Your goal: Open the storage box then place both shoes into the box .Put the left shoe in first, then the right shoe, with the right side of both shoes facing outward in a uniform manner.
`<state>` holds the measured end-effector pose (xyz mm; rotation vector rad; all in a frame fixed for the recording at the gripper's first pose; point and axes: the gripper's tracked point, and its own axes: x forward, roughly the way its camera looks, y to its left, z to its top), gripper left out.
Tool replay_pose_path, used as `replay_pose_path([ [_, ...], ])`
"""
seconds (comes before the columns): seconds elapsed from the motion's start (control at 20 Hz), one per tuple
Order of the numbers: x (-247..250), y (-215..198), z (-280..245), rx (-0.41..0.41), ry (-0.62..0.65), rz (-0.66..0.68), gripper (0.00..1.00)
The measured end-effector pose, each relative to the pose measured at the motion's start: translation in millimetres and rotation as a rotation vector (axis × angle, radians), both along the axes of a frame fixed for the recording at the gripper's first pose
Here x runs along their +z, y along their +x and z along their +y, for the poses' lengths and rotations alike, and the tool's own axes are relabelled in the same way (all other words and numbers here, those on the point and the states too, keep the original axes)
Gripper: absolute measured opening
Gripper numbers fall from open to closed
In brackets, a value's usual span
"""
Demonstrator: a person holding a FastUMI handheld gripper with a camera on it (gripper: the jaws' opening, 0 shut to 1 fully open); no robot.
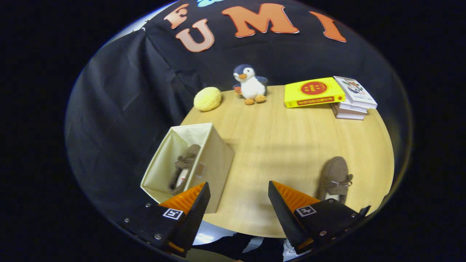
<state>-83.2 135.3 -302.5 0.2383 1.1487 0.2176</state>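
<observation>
An open cream fabric storage box [214,160] stands at the left side of the wooden table. One brown moccasin shoe [184,167] lies inside it, along the box's right wall. The second brown shoe [335,178] rests on the table to the right, just beyond my right finger, toe pointing away. My gripper [238,191] is open, high above the table's near edge, with nothing between its fingers. The left finger overlaps the box's near corner in the view.
At the back of the table [276,145] sit a yellow round plush [207,98], a penguin toy [250,84] and a stack of books [329,95] with a yellow one beside. Black cloth surrounds the table on the left and behind.
</observation>
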Motion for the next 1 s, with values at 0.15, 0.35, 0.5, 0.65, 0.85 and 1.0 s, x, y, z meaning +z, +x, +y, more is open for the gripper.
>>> replay_pose_path([
  [0.15,-18.5,-14.2,-57.9,-0.062,-0.064,0.006,0.96],
  [0.35,-50.6,-37.5,-127.2,-0.129,-0.148,0.041,0.92],
  [0.5,-77.5,-53.5,-161.4,-0.142,-0.201,0.074,0.85],
  [0.65,-99.8,-59.5,-173.0,-0.170,-0.191,0.099,0.81],
  [0.85,-130.5,-51.7,-195.4,-0.200,-0.257,0.099,0.67],
  [1.0,-144.4,-49.4,-210.3,-0.233,-0.281,0.100,0.50],
])
